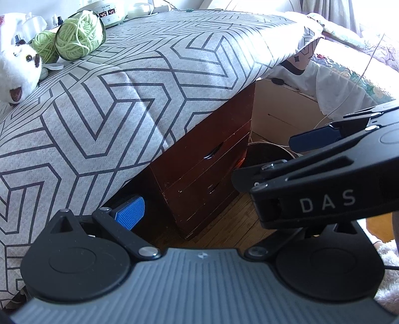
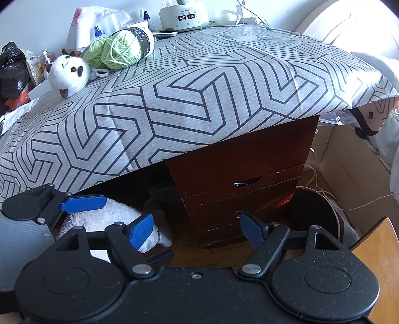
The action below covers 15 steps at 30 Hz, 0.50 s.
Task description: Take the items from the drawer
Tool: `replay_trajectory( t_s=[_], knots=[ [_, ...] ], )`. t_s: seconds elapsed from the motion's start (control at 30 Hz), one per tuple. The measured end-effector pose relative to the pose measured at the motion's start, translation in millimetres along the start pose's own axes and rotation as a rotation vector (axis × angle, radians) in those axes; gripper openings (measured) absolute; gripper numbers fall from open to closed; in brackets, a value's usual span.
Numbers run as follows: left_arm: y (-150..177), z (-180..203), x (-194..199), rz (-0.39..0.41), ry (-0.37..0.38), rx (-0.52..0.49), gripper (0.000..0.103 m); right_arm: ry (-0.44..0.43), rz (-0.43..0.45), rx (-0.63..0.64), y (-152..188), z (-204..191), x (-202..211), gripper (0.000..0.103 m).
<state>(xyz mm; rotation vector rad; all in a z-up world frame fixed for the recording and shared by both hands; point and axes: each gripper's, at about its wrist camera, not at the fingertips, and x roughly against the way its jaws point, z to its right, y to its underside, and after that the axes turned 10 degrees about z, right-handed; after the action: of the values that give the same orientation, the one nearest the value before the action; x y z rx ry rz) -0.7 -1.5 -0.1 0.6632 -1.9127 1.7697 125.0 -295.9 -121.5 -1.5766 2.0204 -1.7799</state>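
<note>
A dark red-brown wooden drawer unit (image 2: 244, 179) stands under a table draped in a grey geometric cloth (image 2: 199, 99). Its drawers are closed; the upper one has a curved black handle (image 2: 247, 182). It also shows in the left wrist view (image 1: 207, 172), handle (image 1: 213, 152). My right gripper (image 2: 197, 230) is open and empty, low in front of the unit. My left gripper (image 1: 212, 211) is open and empty; only its left blue pad (image 1: 131, 211) shows. The right gripper's body (image 1: 324, 189) crosses the right of the left wrist view. The left gripper also shows in the right wrist view (image 2: 82, 203).
On the table stand green yarn balls (image 2: 122, 49), a white plush owl (image 2: 68, 73) and a white appliance reading 45 45 (image 2: 185, 17). A dark round bin (image 2: 316, 214) with cables stands right of the unit. White fluffy fabric (image 2: 104, 219) lies under the table. The floor is wood.
</note>
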Motion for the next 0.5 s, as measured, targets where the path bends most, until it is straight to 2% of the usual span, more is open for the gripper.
replay_trajectory(
  t_s=[0.17,0.4,0.5],
  knots=[
    [4,10,5,0.031,-0.003,-0.029,0.103,0.004,-0.001,0.000,1,-1,-2,0.081],
    [1,8,9,0.003,0.071,0.015,0.103,0.010,0.002,-0.006,4,-1,1,0.081],
    [1,11,12,0.003,0.068,0.015,0.103,0.011,0.004,-0.007,5,-3,2,0.081]
  ],
)
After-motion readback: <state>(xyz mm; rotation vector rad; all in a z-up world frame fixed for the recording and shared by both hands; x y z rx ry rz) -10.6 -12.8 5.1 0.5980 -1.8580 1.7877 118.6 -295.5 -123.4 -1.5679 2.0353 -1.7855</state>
